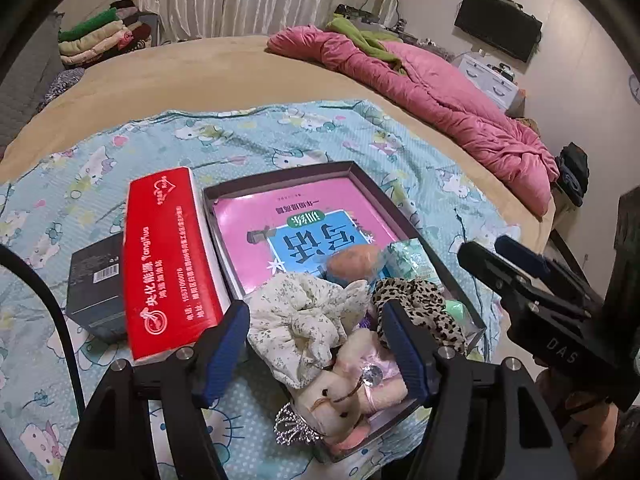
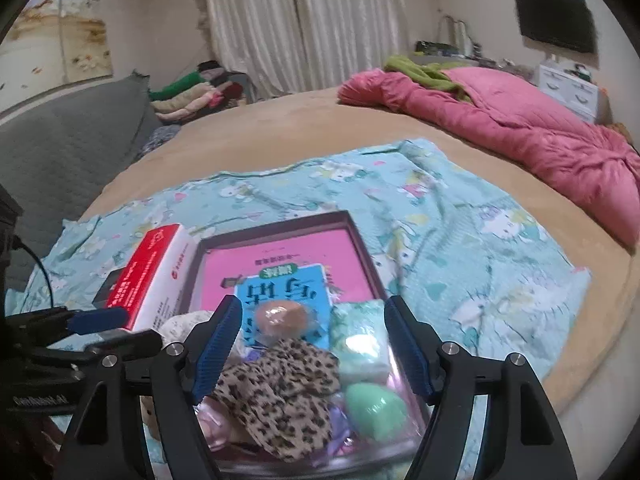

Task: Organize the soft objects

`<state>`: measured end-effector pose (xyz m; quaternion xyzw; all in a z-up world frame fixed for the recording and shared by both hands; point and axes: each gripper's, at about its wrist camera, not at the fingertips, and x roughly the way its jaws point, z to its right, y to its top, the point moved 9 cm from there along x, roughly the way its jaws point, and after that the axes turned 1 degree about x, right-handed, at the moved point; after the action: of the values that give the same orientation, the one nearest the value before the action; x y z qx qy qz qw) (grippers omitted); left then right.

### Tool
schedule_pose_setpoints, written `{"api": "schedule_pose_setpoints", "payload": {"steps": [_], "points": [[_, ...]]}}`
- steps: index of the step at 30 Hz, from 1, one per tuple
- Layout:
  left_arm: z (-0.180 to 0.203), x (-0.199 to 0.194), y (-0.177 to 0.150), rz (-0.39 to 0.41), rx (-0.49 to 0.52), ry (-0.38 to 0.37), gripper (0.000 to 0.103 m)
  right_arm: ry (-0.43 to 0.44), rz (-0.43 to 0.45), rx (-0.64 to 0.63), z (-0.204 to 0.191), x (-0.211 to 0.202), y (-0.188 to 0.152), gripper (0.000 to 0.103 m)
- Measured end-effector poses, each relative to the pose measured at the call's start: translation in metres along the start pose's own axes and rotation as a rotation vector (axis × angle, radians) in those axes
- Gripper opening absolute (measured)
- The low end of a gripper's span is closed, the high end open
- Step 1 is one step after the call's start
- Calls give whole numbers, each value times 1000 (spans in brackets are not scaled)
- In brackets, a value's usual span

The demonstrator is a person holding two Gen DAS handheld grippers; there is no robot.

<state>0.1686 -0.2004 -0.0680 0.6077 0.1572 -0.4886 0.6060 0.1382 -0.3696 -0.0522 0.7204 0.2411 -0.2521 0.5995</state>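
The soft things lie heaped at the near end of a shallow dark box [image 1: 276, 176] on the bed. A pale flowered scrunchie [image 1: 304, 316] sits at the near left, with a leopard scrunchie [image 2: 276, 396] to its right. In front of the pale one a small plush toy [image 1: 344, 400] rests against the near wall, a silver tiara [image 1: 294, 426] hanging over the edge beside it. Behind the scrunchies are a brown ball [image 2: 282, 318], a mint packet [image 2: 356, 336] and, at the right corner, a green egg [image 2: 374, 404]. Under it all lies a pink book [image 1: 292, 220] that fills the box floor.

The left gripper [image 1: 316, 356] hovers over the plush toy and pale scrunchie, its fingers apart and pressing on nothing. The right gripper [image 2: 312, 352] hangs above the leopard scrunchie, fingers likewise spread wide with nothing clamped.

Touching the left wall of the box stands a red tissue pack [image 1: 168, 260], and beside that a small black carton [image 1: 96, 292]. Everything rests on a light blue cartoon-print sheet [image 1: 80, 184] over the tan bed [image 1: 224, 76]. A pink quilt [image 1: 440, 96] is bunched along the far side, well apart from the box.
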Motion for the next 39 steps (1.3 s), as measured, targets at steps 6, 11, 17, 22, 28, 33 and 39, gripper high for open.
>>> {"api": "schedule_pose_setpoints", "payload": {"steps": [6,11,17,22,28,33,39], "points": [[-1,-15,-4,20,2,15,72,-46,11,11,7,-14,-1,77],[-5,-32,-8,35,0,30,79,-43,19,14,0,-25,-1,78],[-9,-48,-16,44,-1,60,82,-47,36,-3,-14,-42,1,78],[-9,-69,-22,74,2,77,83,-49,40,-21,-30,-57,2,79],[-11,-87,-31,81,-15,89,84,-40,33,-39,-48,-73,1,79],[-16,-97,-40,77,-35,111,85,-62,16,-68,-57,-82,-5,79],[-18,-99,-56,50,-52,124,85,-93,-13,-91,-65,-92,-20,79]]}}
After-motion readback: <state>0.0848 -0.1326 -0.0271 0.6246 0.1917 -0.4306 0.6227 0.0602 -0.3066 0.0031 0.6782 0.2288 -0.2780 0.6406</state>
